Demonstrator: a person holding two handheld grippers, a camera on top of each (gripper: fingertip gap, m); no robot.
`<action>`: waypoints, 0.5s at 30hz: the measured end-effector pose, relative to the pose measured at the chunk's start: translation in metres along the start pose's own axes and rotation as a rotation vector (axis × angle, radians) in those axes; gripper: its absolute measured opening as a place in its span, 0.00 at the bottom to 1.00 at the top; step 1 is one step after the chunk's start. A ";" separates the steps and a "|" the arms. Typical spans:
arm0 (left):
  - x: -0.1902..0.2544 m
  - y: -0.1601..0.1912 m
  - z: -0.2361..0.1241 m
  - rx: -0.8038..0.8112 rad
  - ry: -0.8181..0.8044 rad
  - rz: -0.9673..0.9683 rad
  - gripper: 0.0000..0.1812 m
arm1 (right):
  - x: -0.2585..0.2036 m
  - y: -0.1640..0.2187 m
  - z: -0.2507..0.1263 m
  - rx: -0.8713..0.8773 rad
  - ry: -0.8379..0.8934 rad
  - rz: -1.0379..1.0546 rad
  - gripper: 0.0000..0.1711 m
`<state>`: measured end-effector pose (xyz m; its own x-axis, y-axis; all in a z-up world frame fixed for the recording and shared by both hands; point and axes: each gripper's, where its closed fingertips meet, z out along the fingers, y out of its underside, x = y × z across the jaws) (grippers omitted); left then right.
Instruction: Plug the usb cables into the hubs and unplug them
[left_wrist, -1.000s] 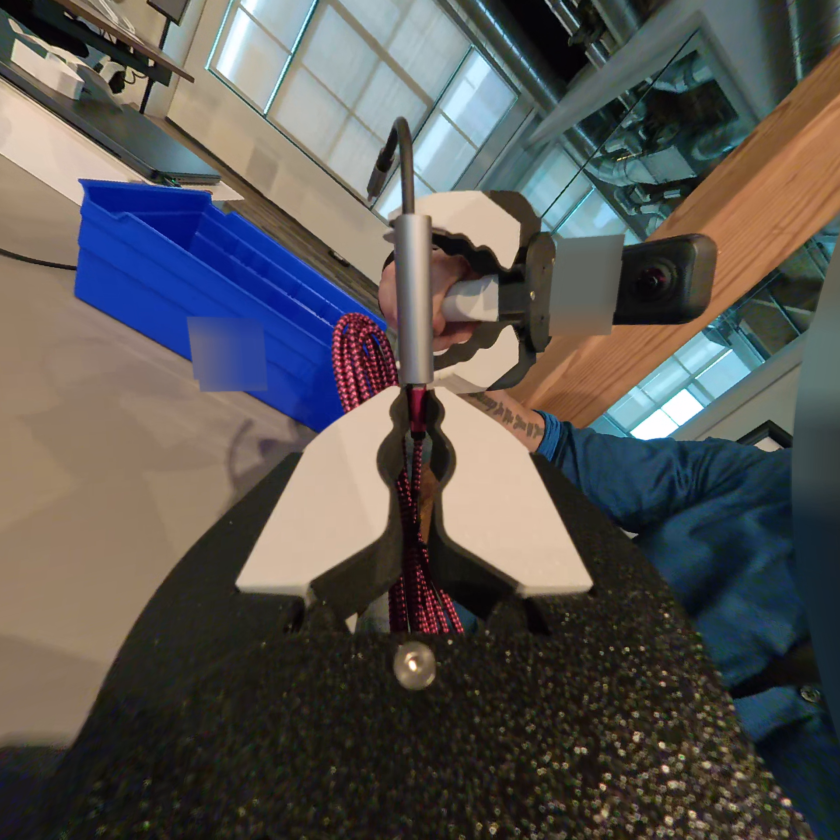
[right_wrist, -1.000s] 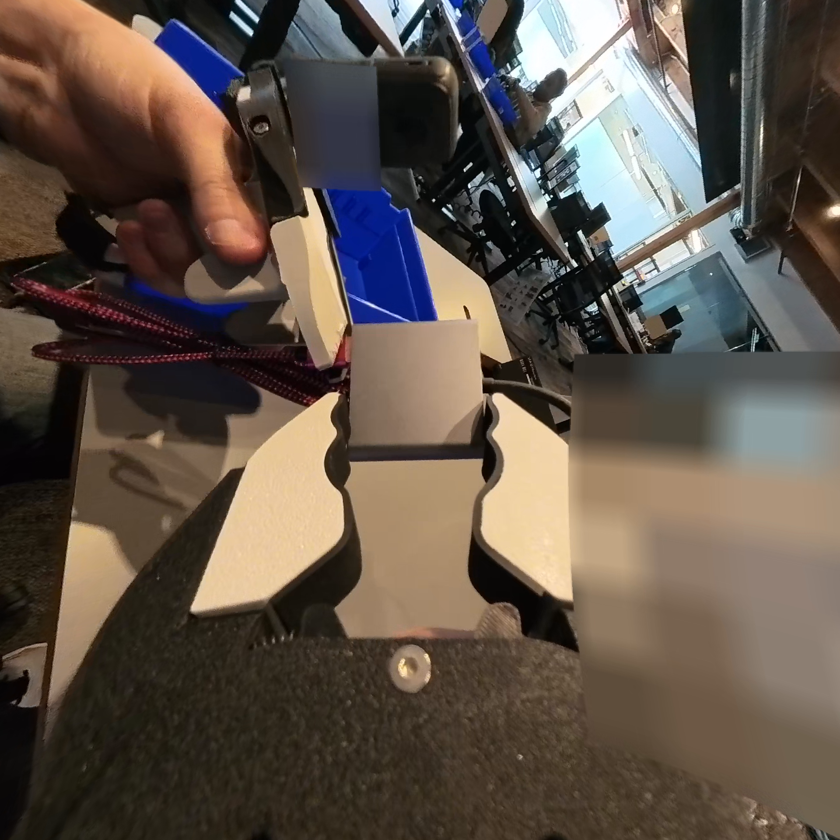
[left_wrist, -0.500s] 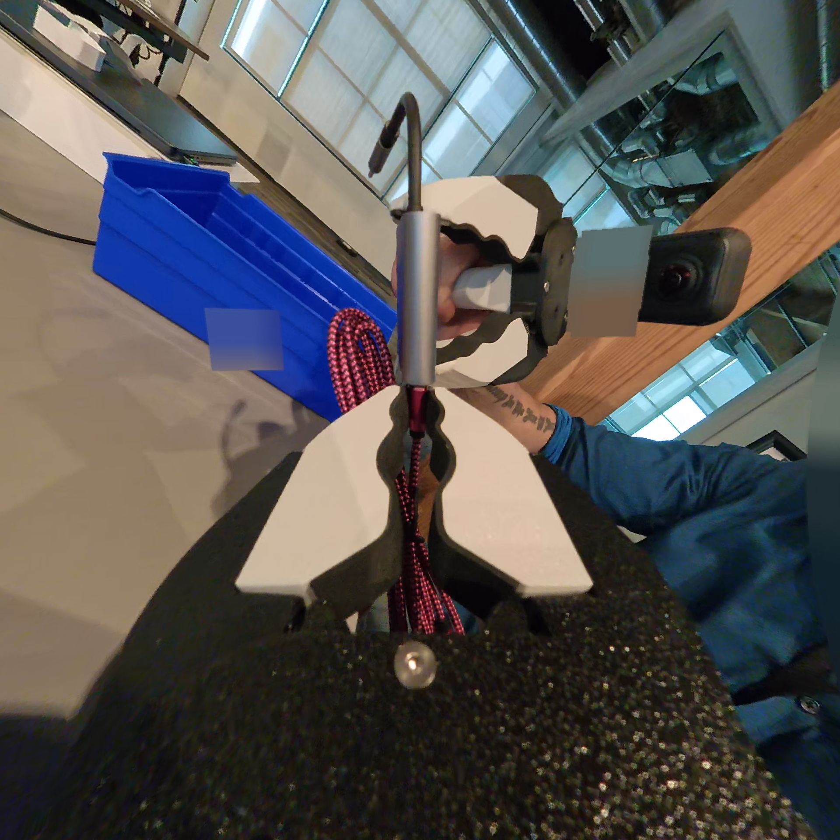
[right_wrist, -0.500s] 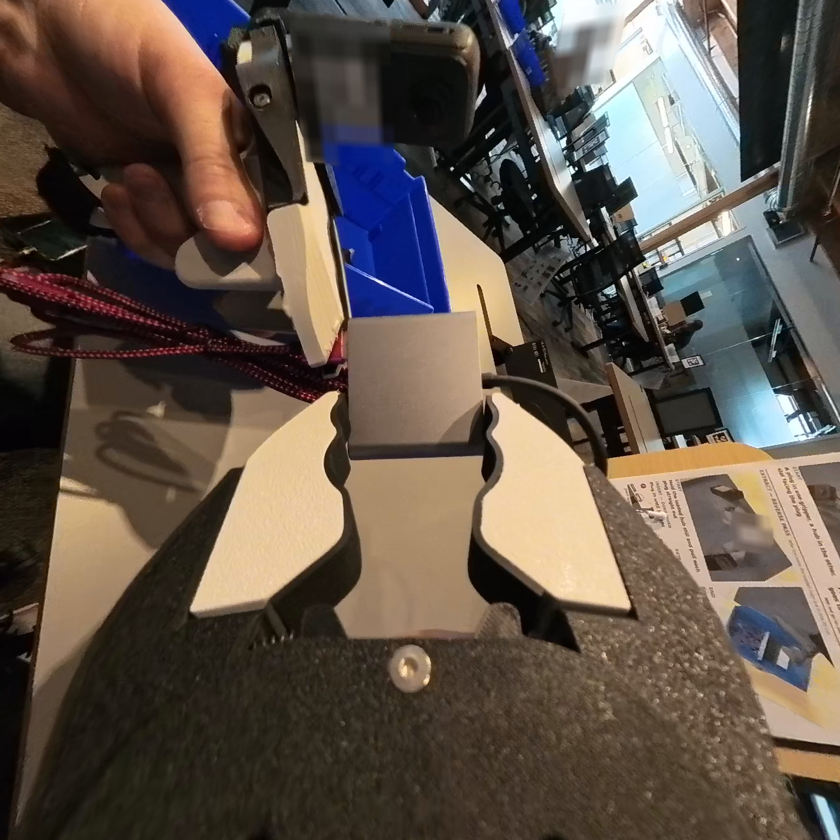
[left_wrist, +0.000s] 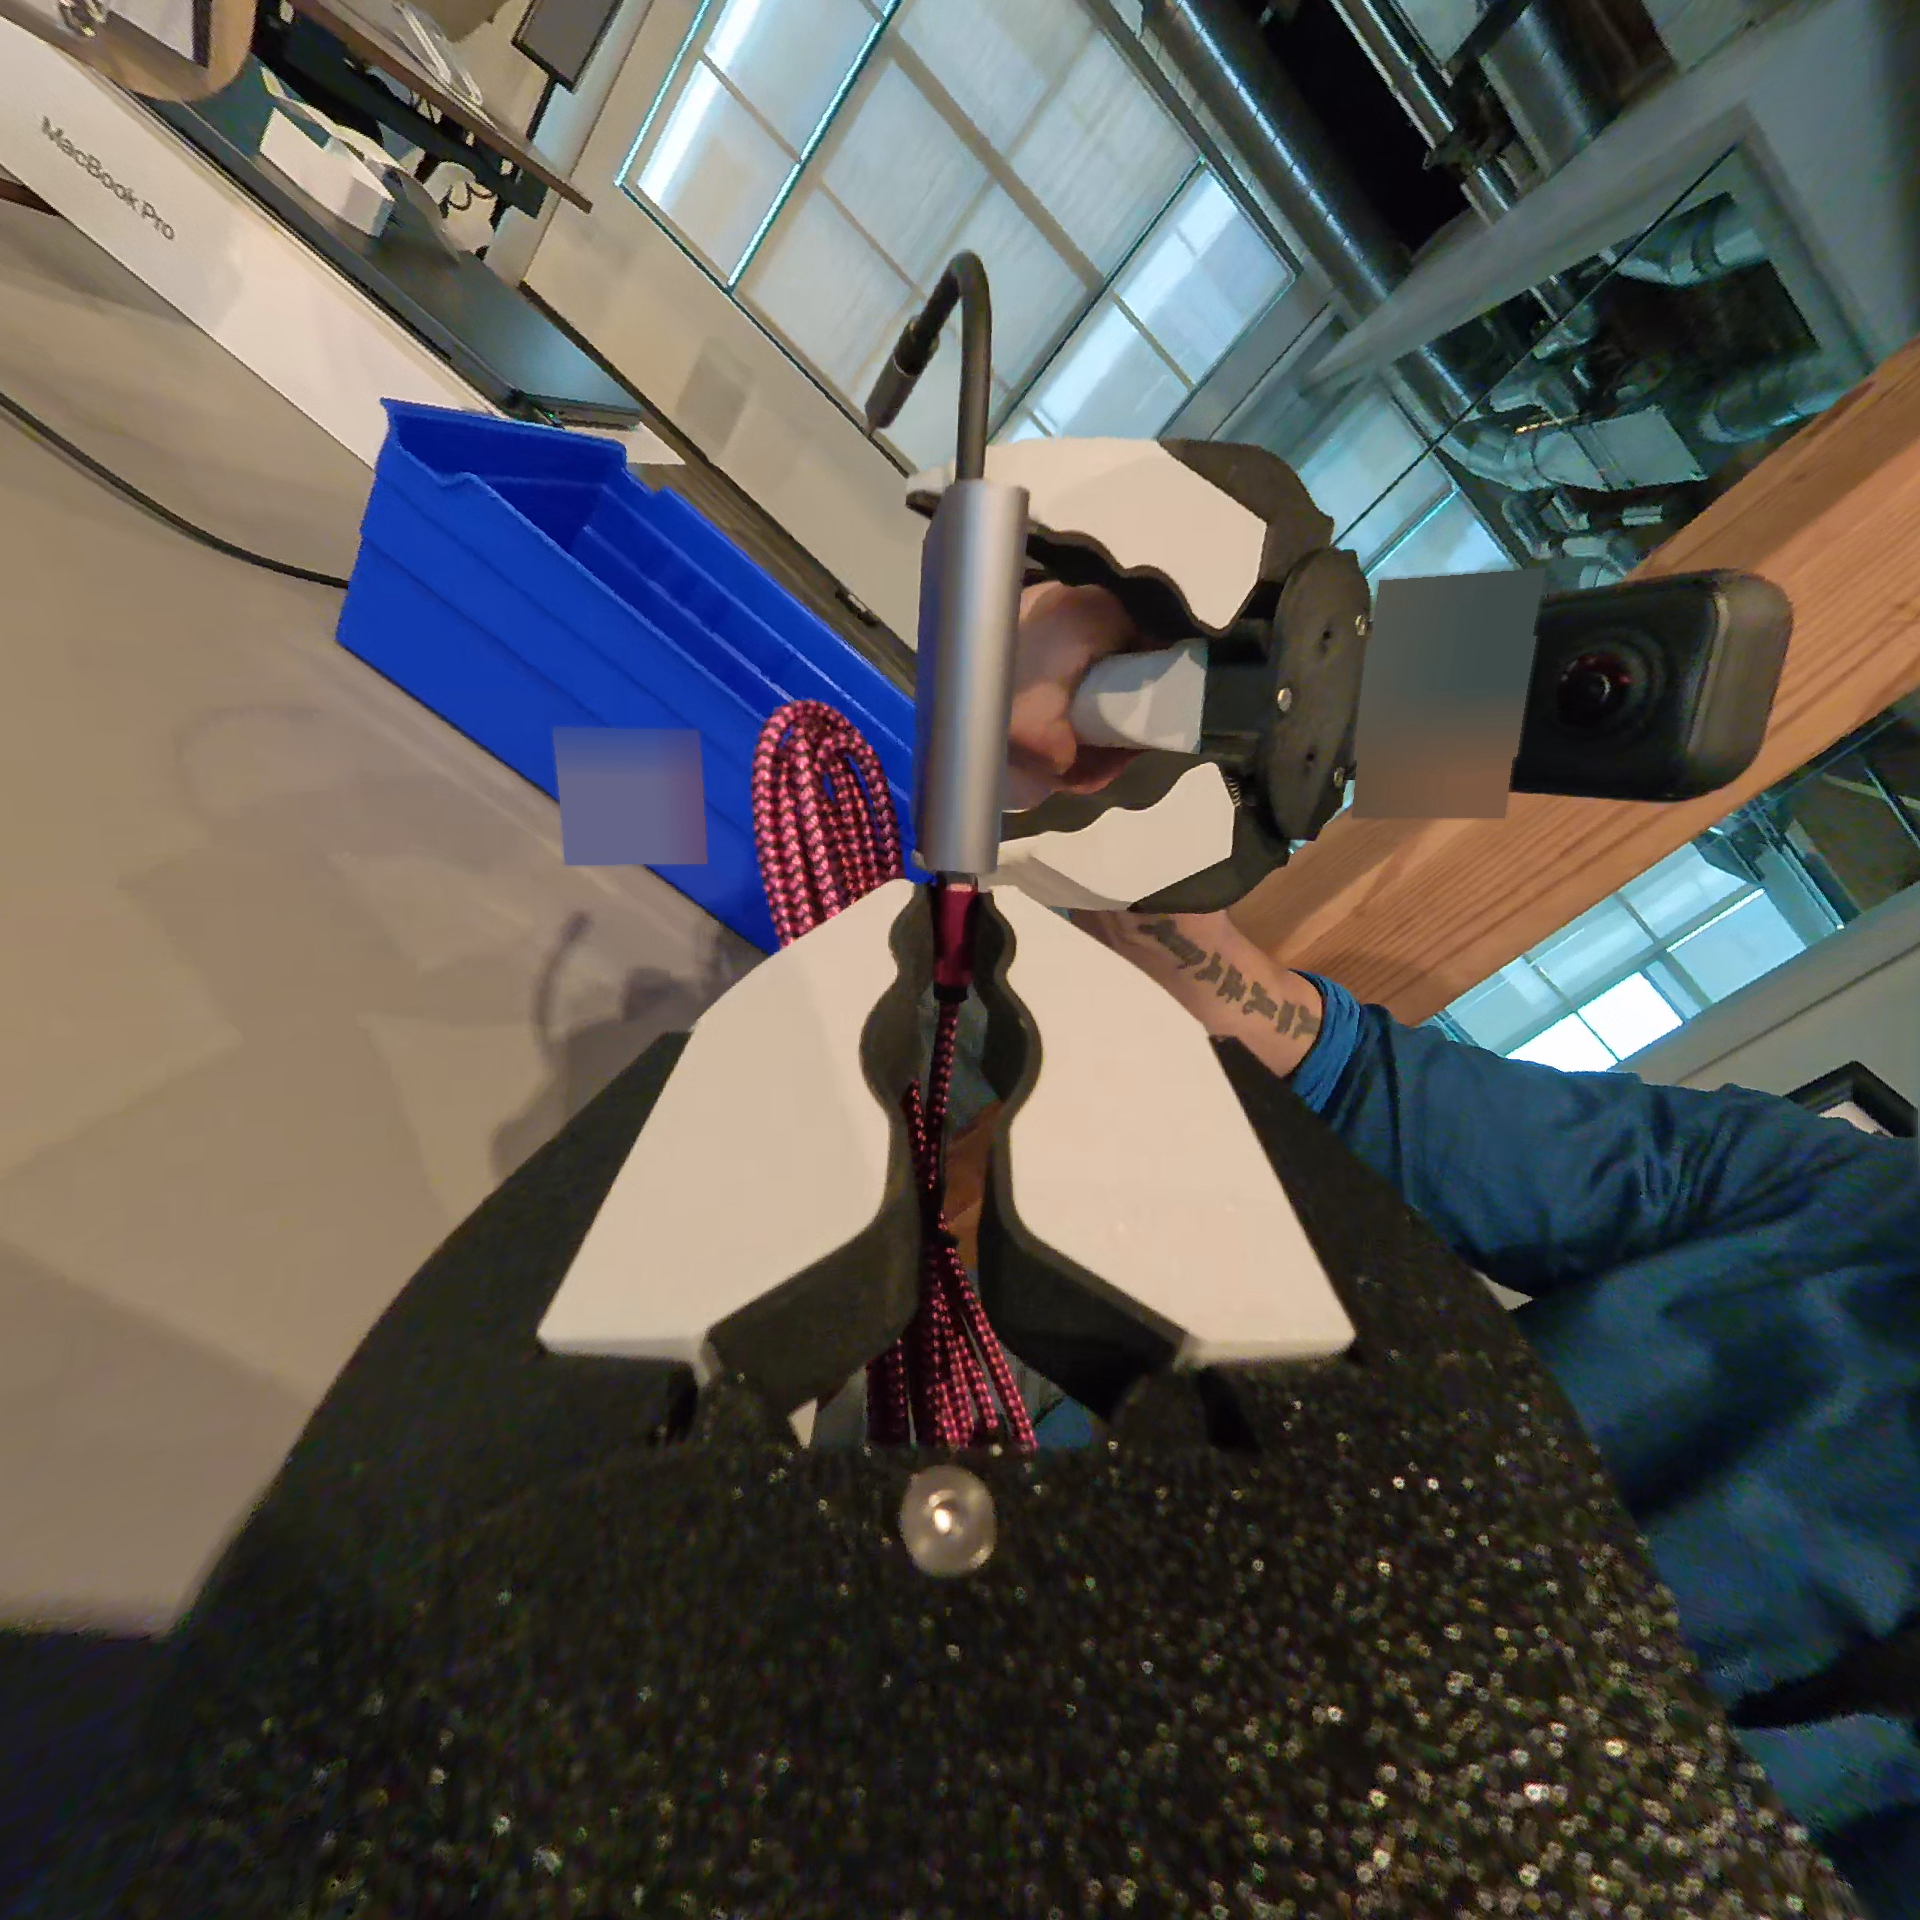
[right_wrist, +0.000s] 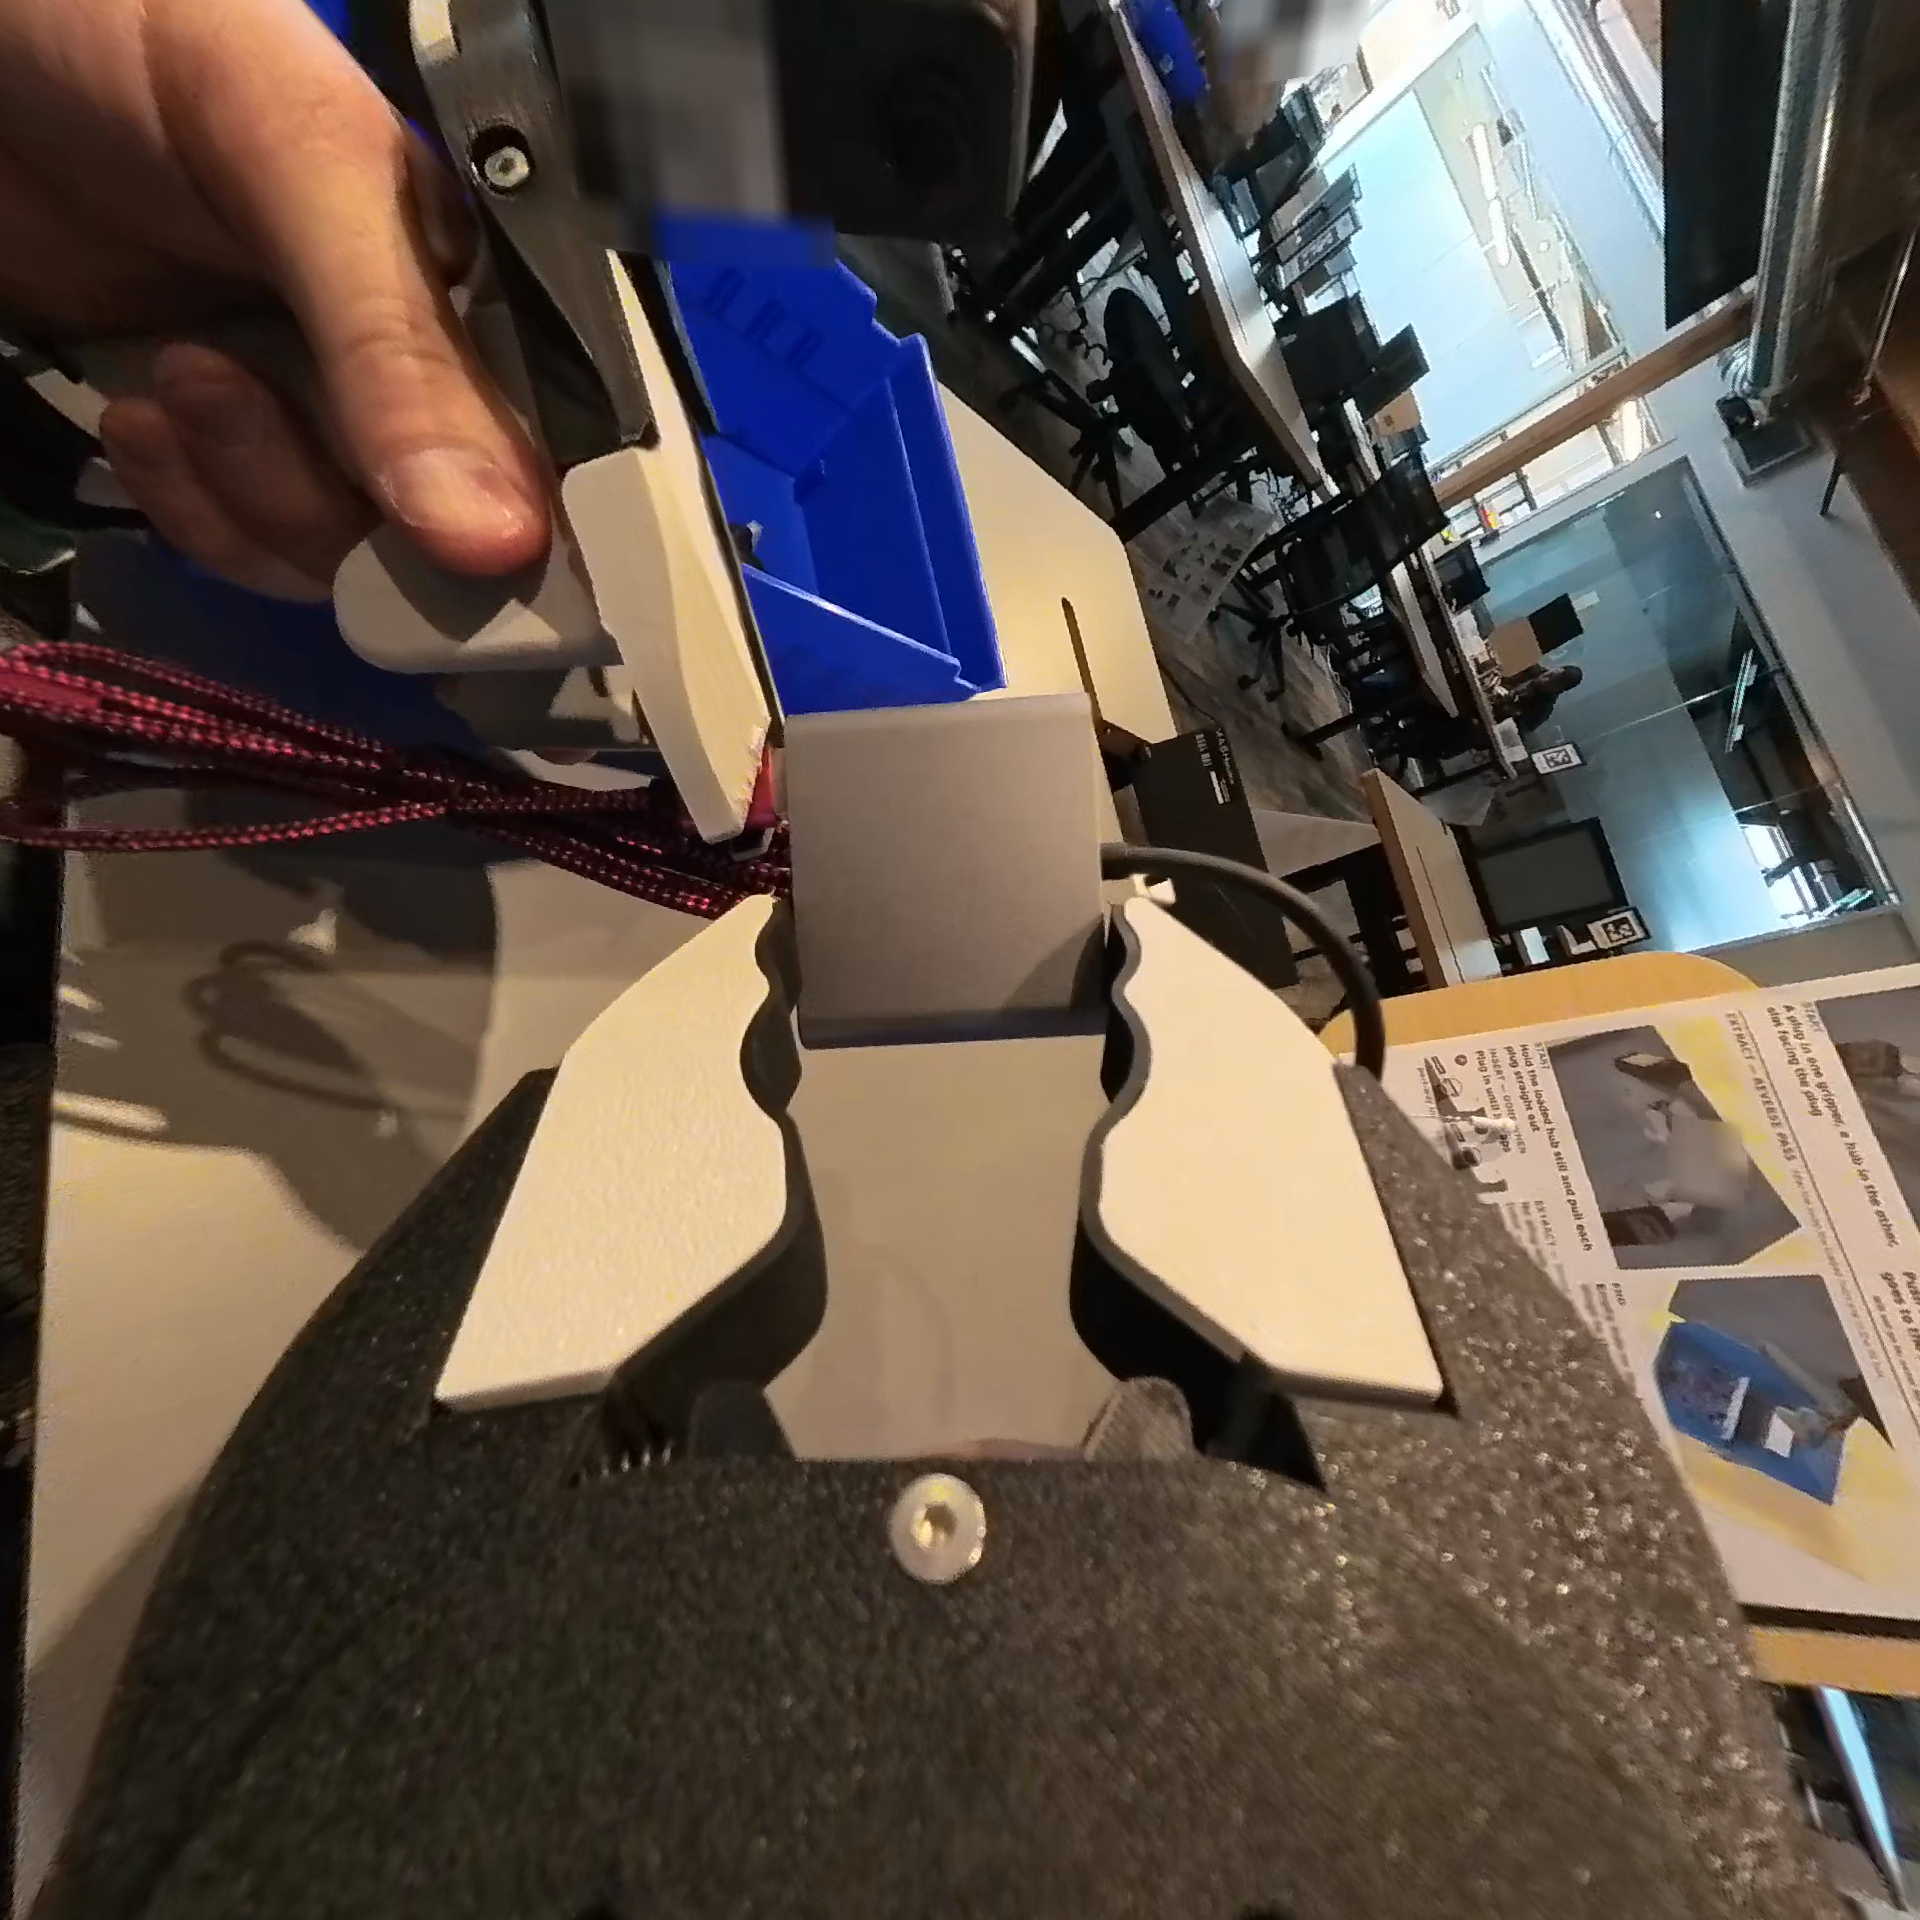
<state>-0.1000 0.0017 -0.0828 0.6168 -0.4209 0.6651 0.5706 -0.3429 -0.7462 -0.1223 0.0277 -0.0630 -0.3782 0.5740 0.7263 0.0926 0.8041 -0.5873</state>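
Grippers number two, one in each of the person's hands, and they meet tip to tip above a pale table (left_wrist: 260, 1039). The left gripper (left_wrist: 951, 935) has its two white fingers pressed together on the magenta metal plug (left_wrist: 954, 940) of one braided magenta-and-black usb cable (left_wrist: 821, 831), whose several looped strands hang down between the fingers and back under the gripper body. That plug's tip sits at the lower end of one silver hub (left_wrist: 971, 675); whether it is fully seated in a port I cannot tell. The right gripper (right_wrist: 940, 966) pinches this same hub (right_wrist: 935, 873) across its flat width, both fingers tight on its side edges, so it stands upright in the left wrist view with one short dark lead (left_wrist: 961, 353) curving out of its top end. In the right wrist view the left gripper (right_wrist: 748, 800) comes in from the upper left, a hand (right_wrist: 260, 312) wrapped around its handle, its finger tips touching the hub's left edge where the cable strands (right_wrist: 364, 790) trail off to the left. One blue plastic bin (left_wrist: 582, 603) sits on the table behind the cable loops, toward the far edge. One printed instruction sheet (right_wrist: 1714, 1247) lies on a wooden board at the right side of the right wrist view. A blue sleeve (left_wrist: 1558, 1195) covers the arm behind the right gripper.
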 end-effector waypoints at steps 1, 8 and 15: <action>-0.001 0.000 0.000 0.003 -0.002 -0.001 0.04 | 0.000 0.001 0.001 -0.005 -0.002 0.002 0.33; -0.003 -0.002 0.000 0.013 -0.006 -0.010 0.04 | 0.001 0.002 0.004 -0.015 -0.002 0.011 0.33; -0.003 -0.001 -0.001 0.007 0.001 -0.013 0.04 | 0.004 0.001 0.005 -0.026 -0.003 0.009 0.33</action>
<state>-0.1030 0.0021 -0.0841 0.6085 -0.4173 0.6750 0.5827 -0.3423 -0.7370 -0.1283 0.0299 -0.0627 -0.3805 0.5805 0.7199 0.1197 0.8028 -0.5840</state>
